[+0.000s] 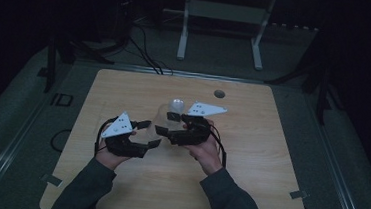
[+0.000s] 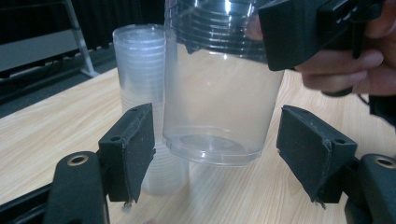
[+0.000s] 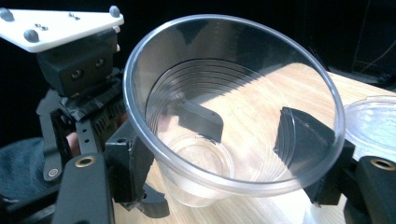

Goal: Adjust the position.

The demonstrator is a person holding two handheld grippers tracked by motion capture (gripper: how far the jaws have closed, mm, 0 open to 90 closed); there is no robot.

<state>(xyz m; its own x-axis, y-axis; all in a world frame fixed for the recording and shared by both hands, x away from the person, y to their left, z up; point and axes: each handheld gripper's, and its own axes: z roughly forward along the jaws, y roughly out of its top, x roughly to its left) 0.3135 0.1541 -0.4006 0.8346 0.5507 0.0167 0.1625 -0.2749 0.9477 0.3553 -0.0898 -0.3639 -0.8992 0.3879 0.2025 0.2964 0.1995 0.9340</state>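
A clear plastic cup hangs a little above the wooden table, upright, with my right gripper shut on its wall just under the rim. In the high view that gripper is at the table's middle. My left gripper stands open: its two pads flank the cup's base with a gap on each side. From above, the left gripper sits just left of the right one. The cup is empty inside.
A tall stack of clear cups stands on the table right behind the held cup, also in the high view. A round hole is in the tabletop at the back. A white frame stands on the floor beyond.
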